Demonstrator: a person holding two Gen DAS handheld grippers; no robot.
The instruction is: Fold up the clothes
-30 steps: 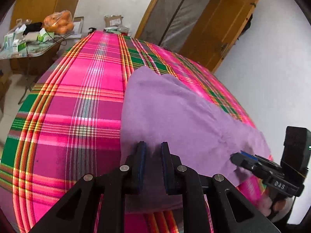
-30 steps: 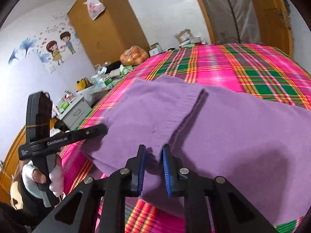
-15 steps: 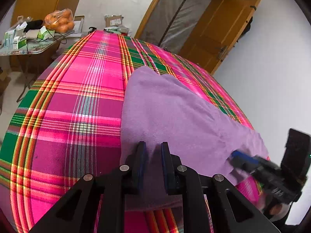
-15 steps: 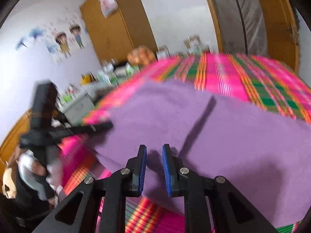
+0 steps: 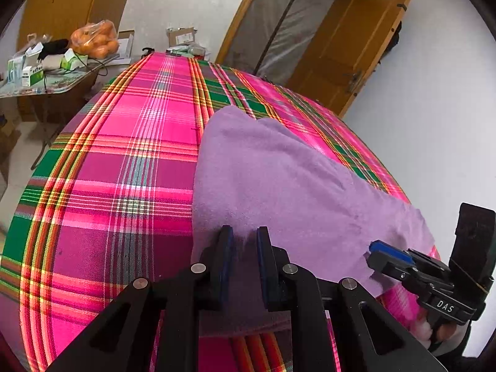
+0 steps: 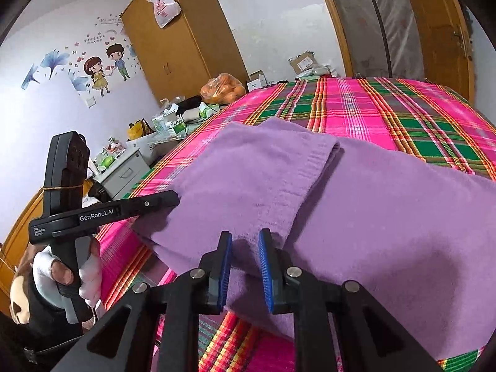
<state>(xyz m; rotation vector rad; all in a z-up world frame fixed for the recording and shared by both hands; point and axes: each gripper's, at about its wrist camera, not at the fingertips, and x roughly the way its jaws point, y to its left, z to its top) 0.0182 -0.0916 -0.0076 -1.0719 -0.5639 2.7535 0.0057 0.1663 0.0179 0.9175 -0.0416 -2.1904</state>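
Note:
A purple knit garment (image 5: 279,192) lies on a pink and green plaid bed (image 5: 124,161), with one part folded over the rest (image 6: 254,173). My left gripper (image 5: 245,257) sits at the garment's near edge with its jaws a small gap apart and cloth between them. My right gripper (image 6: 243,266) stands the same way at the near edge further right. Each gripper also shows in the other's view, the right one (image 5: 384,252) at the garment's right corner and the left one (image 6: 170,200) at its left edge.
A cluttered side table (image 5: 46,77) with boxes and a bag of oranges (image 5: 94,38) stands left of the bed. A wooden wardrobe (image 6: 183,37) and a white drawer unit (image 6: 124,170) are beyond. An open wooden door (image 5: 356,49) is behind the bed's far end.
Both grippers stay at the garment's near edge; the views shifted slightly and the right wrist view, blurred half a second ago, is steady again. The garment lies as before.

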